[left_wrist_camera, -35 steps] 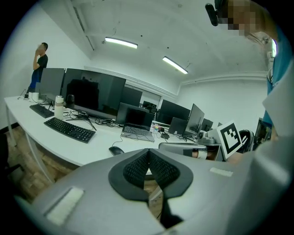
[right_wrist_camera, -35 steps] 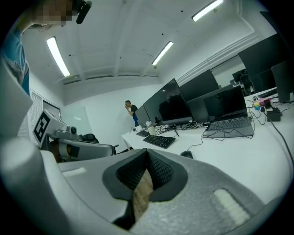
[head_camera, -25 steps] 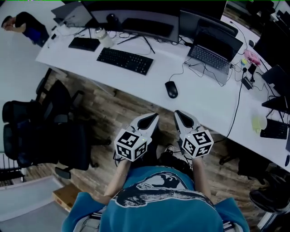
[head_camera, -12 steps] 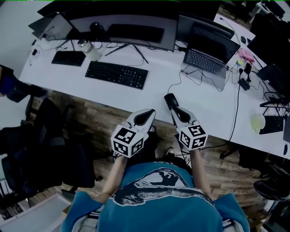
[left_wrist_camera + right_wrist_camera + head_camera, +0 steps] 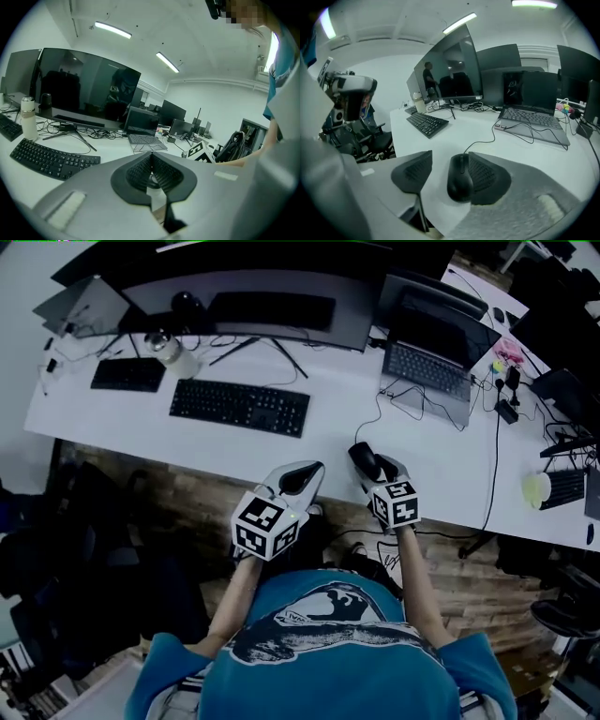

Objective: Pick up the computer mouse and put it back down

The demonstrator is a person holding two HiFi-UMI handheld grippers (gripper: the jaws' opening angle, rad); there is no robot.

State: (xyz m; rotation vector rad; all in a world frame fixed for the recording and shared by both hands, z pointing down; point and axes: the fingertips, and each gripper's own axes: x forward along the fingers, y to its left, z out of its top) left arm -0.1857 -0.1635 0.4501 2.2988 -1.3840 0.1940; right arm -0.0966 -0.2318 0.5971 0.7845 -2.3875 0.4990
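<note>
The black wired computer mouse (image 5: 364, 459) lies on the white desk (image 5: 441, 460) near its front edge. My right gripper (image 5: 372, 468) reaches over that edge with its jaws opening, one on each side of the mouse. In the right gripper view the mouse (image 5: 459, 180) sits close against the right pad (image 5: 490, 177), while the left pad (image 5: 414, 171) stands apart from it. My left gripper (image 5: 309, 471) hovers just short of the desk edge, left of the mouse, shut and empty. Its pads (image 5: 151, 169) meet in the left gripper view.
A black keyboard (image 5: 239, 407) lies left of the mouse, and an open laptop (image 5: 431, 357) stands behind it with cables trailing forward. A wide monitor (image 5: 272, 310) and a bottle (image 5: 169, 351) stand at the back. Dark office chairs (image 5: 56, 549) sit on the floor at left.
My right gripper has moved forward and down to the mouse, and its jaws have parted around it. The left gripper has moved forward toward the desk edge.
</note>
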